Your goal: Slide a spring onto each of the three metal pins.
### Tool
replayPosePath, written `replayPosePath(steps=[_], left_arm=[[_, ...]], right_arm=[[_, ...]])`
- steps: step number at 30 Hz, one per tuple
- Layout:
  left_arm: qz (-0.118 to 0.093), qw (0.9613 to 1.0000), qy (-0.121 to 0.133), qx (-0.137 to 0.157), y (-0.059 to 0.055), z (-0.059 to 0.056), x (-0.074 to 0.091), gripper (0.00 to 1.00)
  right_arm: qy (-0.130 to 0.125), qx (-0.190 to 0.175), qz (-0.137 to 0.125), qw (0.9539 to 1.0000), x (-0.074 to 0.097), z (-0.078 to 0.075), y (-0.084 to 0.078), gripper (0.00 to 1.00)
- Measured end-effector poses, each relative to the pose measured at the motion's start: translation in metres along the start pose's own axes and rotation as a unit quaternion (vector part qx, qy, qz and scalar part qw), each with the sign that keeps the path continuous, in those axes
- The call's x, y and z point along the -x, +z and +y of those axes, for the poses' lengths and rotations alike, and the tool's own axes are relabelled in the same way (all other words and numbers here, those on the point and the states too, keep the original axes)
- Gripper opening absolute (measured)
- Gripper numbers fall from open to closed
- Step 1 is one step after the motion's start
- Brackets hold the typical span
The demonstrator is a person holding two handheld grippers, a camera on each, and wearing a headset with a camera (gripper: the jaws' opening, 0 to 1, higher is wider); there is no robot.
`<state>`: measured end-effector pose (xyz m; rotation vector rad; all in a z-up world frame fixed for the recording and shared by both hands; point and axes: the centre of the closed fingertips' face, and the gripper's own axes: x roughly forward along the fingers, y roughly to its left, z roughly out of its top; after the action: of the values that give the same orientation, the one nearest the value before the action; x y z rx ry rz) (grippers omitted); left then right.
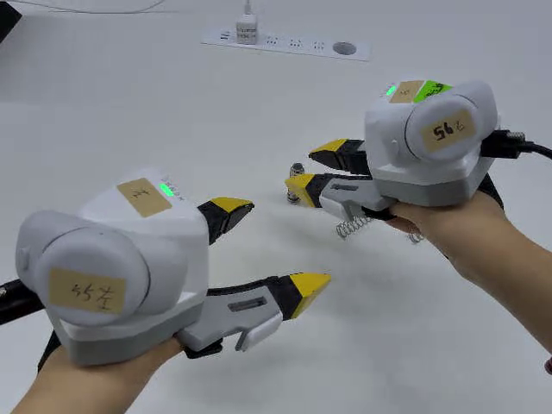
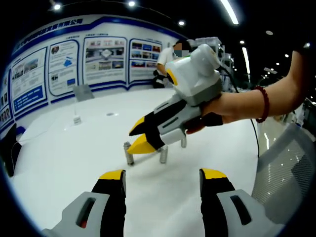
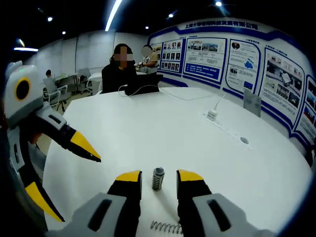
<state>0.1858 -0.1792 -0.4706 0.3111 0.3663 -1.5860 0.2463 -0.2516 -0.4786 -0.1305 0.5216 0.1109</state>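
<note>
On the white table (image 1: 129,112) stand small upright metal pins (image 2: 163,154). One pin (image 3: 158,178), wrapped in a coil, stands just beyond the gap between my right gripper's tips. My right gripper (image 3: 159,177) is open and holds nothing; in the head view this right gripper (image 1: 310,168) hovers over the pins (image 1: 296,170). A loose spring (image 1: 352,226) lies on the table under it, and the same spring (image 3: 166,227) lies below the jaws. My left gripper (image 1: 272,246) is open and holds nothing, nearer to me and left of the pins. Left gripper (image 2: 163,175) faces the pins.
A white power strip (image 1: 285,40) with a plug in it lies at the table's far edge. A black cable (image 1: 522,145) trails from the right gripper. Another small spring (image 1: 414,235) lies by the right hand. People sit at a far table (image 3: 123,69).
</note>
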Motion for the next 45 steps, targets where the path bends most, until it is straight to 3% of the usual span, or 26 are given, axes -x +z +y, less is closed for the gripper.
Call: replayPosePath(steps=[7, 14, 28, 35, 45], left_arm=[[0.008, 0.9998, 0.0, -0.017, -0.001, -0.002, 0.0, 0.61], [0.004, 0.9995, -0.002, -0.031, 0.01, -0.002, -0.006, 0.58], [0.022, 0.9969, -0.024, -0.072, 0.014, -0.008, -0.037, 0.52], [0.026, 0.997, -0.038, -0.063, 0.014, -0.008, -0.055, 0.49], [0.046, 0.9952, -0.045, -0.074, 0.005, -0.007, -0.079, 0.41]], right_arm=[[-0.016, -0.031, -0.006, 0.9994, 0.02, -0.005, 0.001, 0.35], [-0.035, -0.043, -0.013, 0.9984, 0.04, -0.011, 0.002, 0.4], [-0.066, -0.076, -0.038, 0.9942, 0.083, -0.026, -0.006, 0.44], [-0.075, -0.095, -0.046, 0.9916, 0.099, -0.033, -0.014, 0.46], [-0.087, -0.122, -0.049, 0.9875, 0.118, -0.037, -0.032, 0.48]])
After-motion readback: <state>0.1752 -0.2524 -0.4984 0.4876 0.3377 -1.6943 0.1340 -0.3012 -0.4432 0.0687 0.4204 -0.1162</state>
